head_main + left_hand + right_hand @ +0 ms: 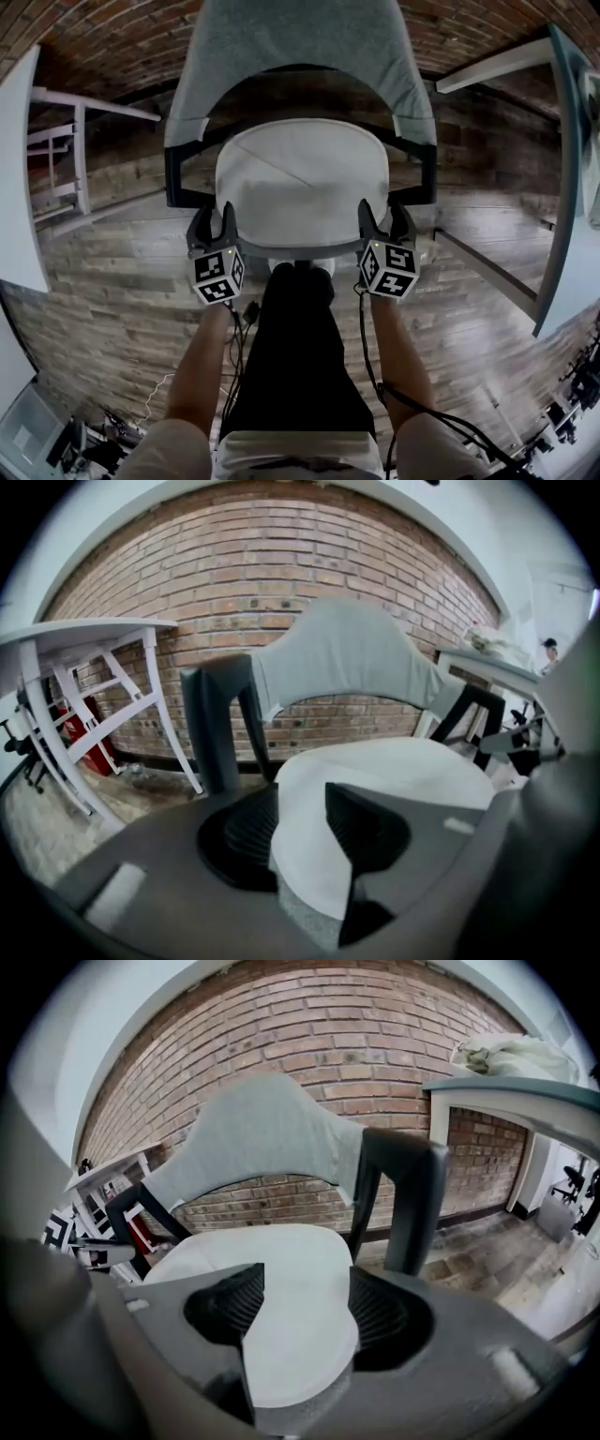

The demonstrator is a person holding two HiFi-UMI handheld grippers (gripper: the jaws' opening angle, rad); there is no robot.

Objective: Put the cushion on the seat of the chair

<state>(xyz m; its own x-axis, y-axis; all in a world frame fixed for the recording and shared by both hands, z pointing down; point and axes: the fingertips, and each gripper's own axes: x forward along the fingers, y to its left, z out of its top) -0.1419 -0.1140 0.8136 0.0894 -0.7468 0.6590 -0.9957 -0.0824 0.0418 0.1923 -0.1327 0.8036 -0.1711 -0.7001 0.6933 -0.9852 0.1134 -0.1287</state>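
Showing 1 cushion (300, 178), 1 chair (300, 47), 2 claws (214, 223) (385, 220)

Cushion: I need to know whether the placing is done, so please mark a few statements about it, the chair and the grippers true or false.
1. The cushion lies on the seat of the chair. True.
2. The left gripper is clamped on the cushion. False: its jaws stand apart and press nothing.
3. A brick wall stands behind the chair. True.
4. The right gripper grips the chair's back. False: it is open, by the cushion's front edge.
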